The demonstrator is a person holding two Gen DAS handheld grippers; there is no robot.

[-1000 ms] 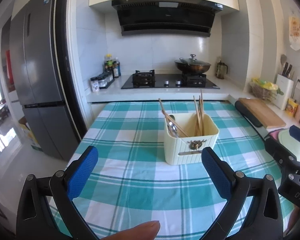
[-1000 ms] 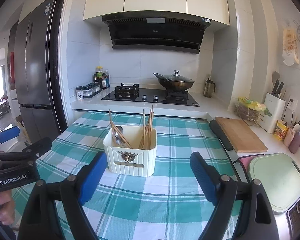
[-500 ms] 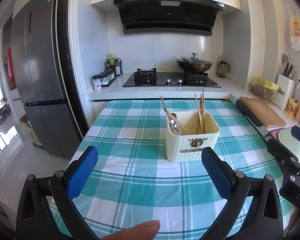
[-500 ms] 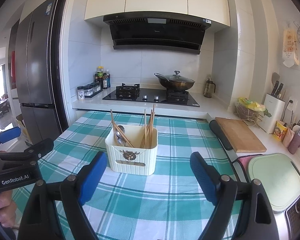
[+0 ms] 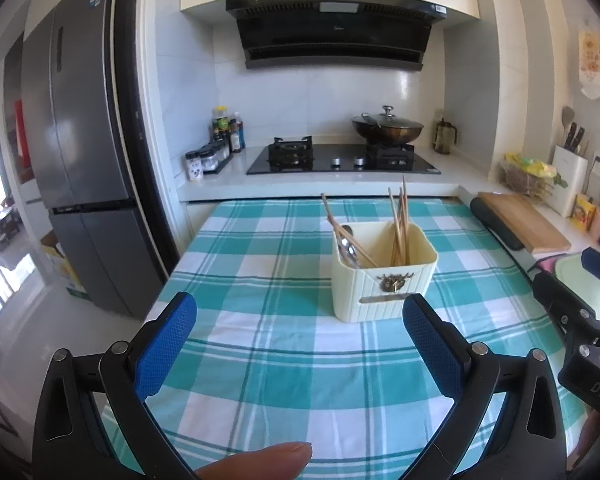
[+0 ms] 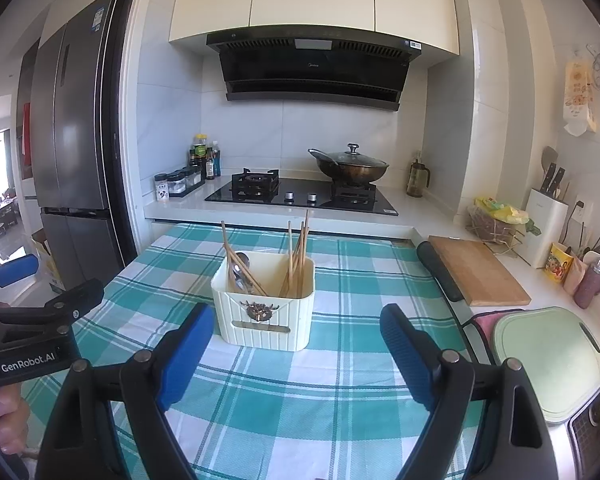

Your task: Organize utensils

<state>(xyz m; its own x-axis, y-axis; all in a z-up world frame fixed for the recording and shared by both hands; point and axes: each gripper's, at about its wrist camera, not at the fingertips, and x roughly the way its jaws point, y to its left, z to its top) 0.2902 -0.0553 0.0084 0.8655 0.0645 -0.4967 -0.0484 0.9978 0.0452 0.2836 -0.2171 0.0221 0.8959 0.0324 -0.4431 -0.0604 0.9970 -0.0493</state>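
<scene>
A cream utensil holder (image 5: 382, 280) stands on the green checked tablecloth (image 5: 260, 344); it also shows in the right wrist view (image 6: 266, 312). Several wooden chopsticks (image 5: 399, 226) stand in its right compartment. More chopsticks (image 5: 342, 232) and metal spoons (image 5: 346, 246) lean in its left compartment. My left gripper (image 5: 300, 332) is open and empty, held above the cloth short of the holder. My right gripper (image 6: 298, 340) is open and empty, also short of the holder. Each gripper shows at the edge of the other's view.
A wooden cutting board (image 6: 476, 270) and a black roll (image 6: 438, 270) lie at the table's right. A green board (image 6: 548, 356) sits near right. Behind are the hob (image 6: 300, 196) with a wok (image 6: 350, 168), spice jars (image 6: 180, 182), and a fridge (image 5: 80, 160) at left.
Both views have shifted slightly: the holder sits a little lower in frame and the cameras tilt up. Both grippers stay open and empty.
</scene>
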